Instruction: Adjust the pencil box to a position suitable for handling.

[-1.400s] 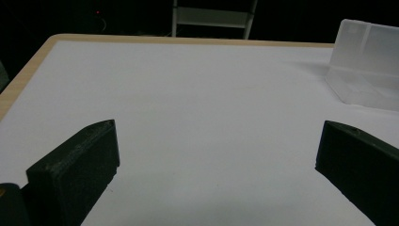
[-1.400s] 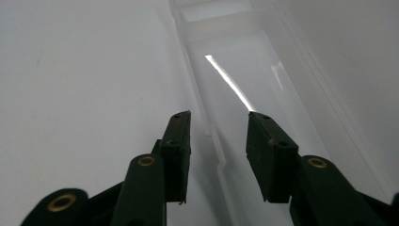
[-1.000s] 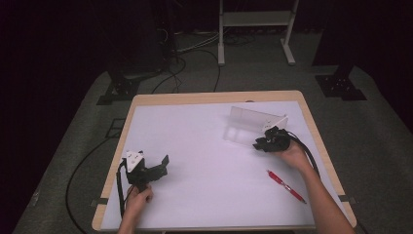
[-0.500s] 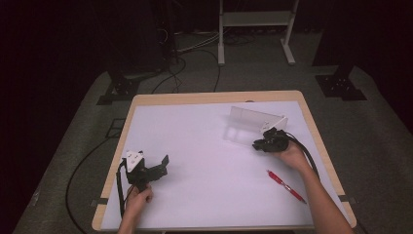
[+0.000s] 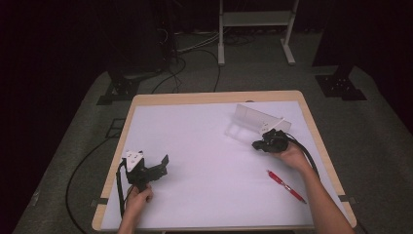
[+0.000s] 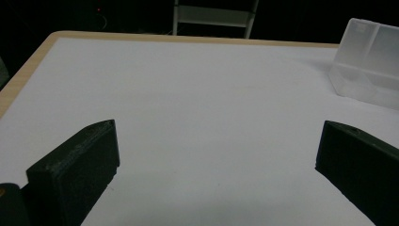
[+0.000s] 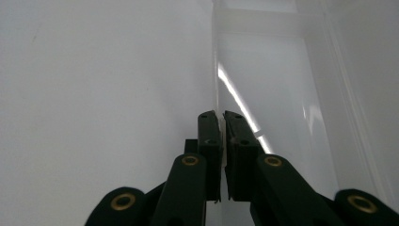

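Observation:
A clear plastic box (image 5: pixel 253 119) with inner compartments stands on the white table top (image 5: pixel 204 146) at the right rear. My right gripper (image 5: pixel 263 144) is at its near end, shut on the box's thin side wall; the right gripper view has that wall (image 7: pixel 217 70) running down between the closed jaws of the right gripper (image 7: pixel 221 115). My left gripper (image 5: pixel 163 165) rests near the front left of the table, open and holding nothing. In the left gripper view, the left gripper (image 6: pixel 219 127) has bare table between its wide-apart jaws and the box (image 6: pixel 371 61) far off at upper right.
A red pen (image 5: pixel 286 185) lies on the table near the front right, beside the person's right forearm. The table has a wooden rim (image 5: pixel 214 97). Cables (image 5: pixel 195 53) and a metal stand (image 5: pixel 255 19) are on the floor beyond it.

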Available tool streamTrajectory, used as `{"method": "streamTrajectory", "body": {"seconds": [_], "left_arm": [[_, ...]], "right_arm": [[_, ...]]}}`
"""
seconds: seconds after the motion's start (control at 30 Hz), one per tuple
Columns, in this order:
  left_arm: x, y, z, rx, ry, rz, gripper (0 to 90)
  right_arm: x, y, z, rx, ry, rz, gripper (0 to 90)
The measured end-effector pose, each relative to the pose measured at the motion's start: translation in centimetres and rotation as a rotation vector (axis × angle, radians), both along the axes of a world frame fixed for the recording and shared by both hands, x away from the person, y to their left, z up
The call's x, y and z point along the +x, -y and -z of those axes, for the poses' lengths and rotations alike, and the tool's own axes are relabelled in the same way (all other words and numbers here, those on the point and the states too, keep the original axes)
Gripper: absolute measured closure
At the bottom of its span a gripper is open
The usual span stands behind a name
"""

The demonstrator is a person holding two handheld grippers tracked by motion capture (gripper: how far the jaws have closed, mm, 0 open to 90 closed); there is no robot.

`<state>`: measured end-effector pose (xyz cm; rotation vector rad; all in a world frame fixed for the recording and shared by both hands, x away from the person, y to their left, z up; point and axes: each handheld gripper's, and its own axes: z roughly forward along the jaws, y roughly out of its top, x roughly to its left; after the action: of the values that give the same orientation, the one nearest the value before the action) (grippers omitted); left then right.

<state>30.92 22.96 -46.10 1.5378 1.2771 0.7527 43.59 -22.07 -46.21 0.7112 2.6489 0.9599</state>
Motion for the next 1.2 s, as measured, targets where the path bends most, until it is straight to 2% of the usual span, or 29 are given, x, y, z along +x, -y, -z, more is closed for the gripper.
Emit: {"method": "streamTrajectory", "body": {"seconds": [0.43, 0.63, 1.0, 1.2], "left_arm": [[0.0, 0.0, 0.0, -0.006, 0.001, -0.003, 0.0], [0.0, 0.0, 0.0, -0.006, 0.000, -0.003, 0.0], [0.1, -0.1, 0.0, -0.012, 0.000, -0.009, 0.0], [0.1, -0.1, 0.0, -0.013, 0.000, -0.008, 0.0]], "right_arm": [[-0.4, 0.2, -0.8, 0.022, 0.023, -0.002, 85.7], [-0.9, 0.1, -1.8, 0.053, 0.057, -0.018, 85.7], [-3.3, -0.8, -4.1, 0.086, 0.100, -0.119, 85.6], [-4.4, -1.7, -4.6, 0.070, 0.098, -0.168, 85.5]]}}
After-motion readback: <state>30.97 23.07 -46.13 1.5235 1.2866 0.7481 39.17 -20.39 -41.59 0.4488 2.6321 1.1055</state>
